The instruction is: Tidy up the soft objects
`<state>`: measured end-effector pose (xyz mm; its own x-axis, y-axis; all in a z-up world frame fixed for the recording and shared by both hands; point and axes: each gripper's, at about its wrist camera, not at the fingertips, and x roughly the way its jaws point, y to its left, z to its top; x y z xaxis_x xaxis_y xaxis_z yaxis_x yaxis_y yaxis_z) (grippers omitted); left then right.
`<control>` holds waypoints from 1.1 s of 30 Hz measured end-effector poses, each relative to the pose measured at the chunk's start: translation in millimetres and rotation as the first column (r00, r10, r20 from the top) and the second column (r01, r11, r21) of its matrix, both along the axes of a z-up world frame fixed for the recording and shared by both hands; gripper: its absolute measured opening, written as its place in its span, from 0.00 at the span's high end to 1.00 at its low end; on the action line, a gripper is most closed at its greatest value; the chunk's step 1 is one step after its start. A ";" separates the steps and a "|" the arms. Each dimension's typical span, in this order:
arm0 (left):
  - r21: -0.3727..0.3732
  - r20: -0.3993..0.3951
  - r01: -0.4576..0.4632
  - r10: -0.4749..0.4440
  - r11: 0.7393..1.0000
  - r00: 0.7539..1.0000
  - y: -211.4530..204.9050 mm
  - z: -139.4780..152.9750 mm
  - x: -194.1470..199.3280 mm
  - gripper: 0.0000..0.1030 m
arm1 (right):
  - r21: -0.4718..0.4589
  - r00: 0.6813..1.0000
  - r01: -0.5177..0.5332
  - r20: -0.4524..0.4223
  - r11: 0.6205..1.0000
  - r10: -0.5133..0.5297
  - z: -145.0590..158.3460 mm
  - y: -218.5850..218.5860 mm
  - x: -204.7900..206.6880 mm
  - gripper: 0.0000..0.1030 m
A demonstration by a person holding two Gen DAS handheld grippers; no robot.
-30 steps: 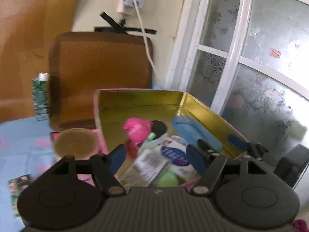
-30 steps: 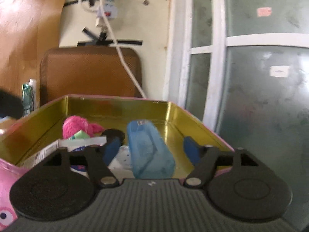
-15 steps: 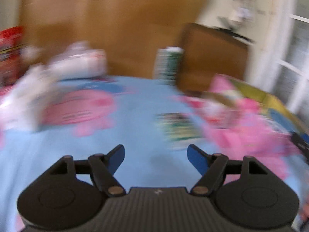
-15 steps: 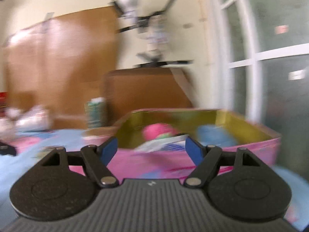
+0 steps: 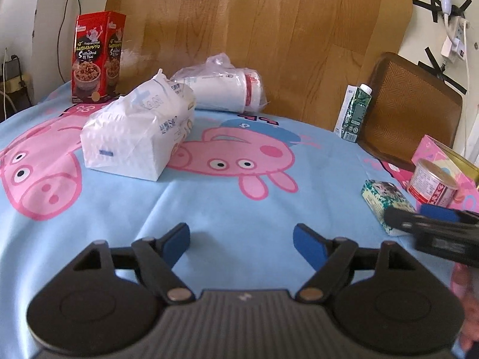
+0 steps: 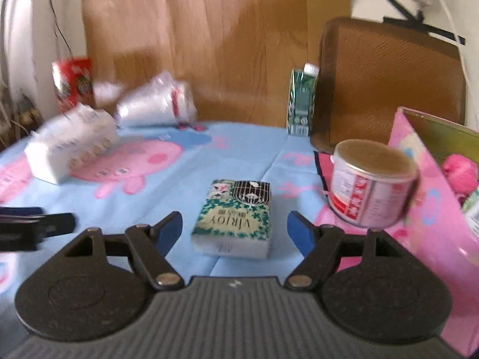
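A small green-patterned tissue pack (image 6: 236, 218) lies flat on the blue cartoon cloth, just ahead of my right gripper (image 6: 235, 229) and in line with the gap between its fingers. The jaws are closing, and the pads stand clear of the pack. My left gripper (image 5: 242, 240) hovers over bare cloth with its jaws opening and nothing between them. Farther off lie a large white tissue pack (image 5: 134, 137) and a clear bag of white goods (image 5: 224, 89). At the right stands the pink tin box (image 6: 419, 194) with a pink yarn ball (image 6: 461, 173) inside.
A red-labelled can (image 6: 371, 185) stands against the pink box. A green carton (image 6: 301, 101) and a brown cushion (image 6: 389, 83) sit at the back, a red snack box (image 5: 95, 56) at the far left. One finger (image 5: 440, 214) of the right gripper shows in the left wrist view.
Both grippers have swung left, away from the open tin and out over the cloth. The left now faces the white packs and the right faces the green pack, with its jaws a little narrower.
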<state>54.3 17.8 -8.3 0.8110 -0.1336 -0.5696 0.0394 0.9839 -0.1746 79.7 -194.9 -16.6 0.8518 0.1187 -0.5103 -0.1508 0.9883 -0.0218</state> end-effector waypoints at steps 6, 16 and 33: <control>-0.022 0.003 0.007 -0.007 1.000 1.000 1.1 -1.7 -2.1 0.21 | 0.018 0.996 -0.086 -0.037 0.996 0.087 -5.8 0.0 -32.1 0.45; -0.177 -0.089 0.246 -0.264 0.953 0.960 -39.6 14.2 -22.5 0.37 | 0.035 0.993 -0.107 0.049 0.994 0.105 -15.0 -36.7 -162.0 0.36; -0.107 -0.142 0.591 -0.600 0.800 0.787 -183.7 61.7 -35.3 0.65 | 0.110 0.981 -0.037 0.195 0.993 0.015 3.3 -80.2 -173.7 0.47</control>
<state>19.0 -165.9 53.4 0.4582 -0.5936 -0.6616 0.5810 0.7633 -0.2824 -94.0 -275.1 -13.3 0.9290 0.1895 -0.3180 -0.1806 0.9819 0.0577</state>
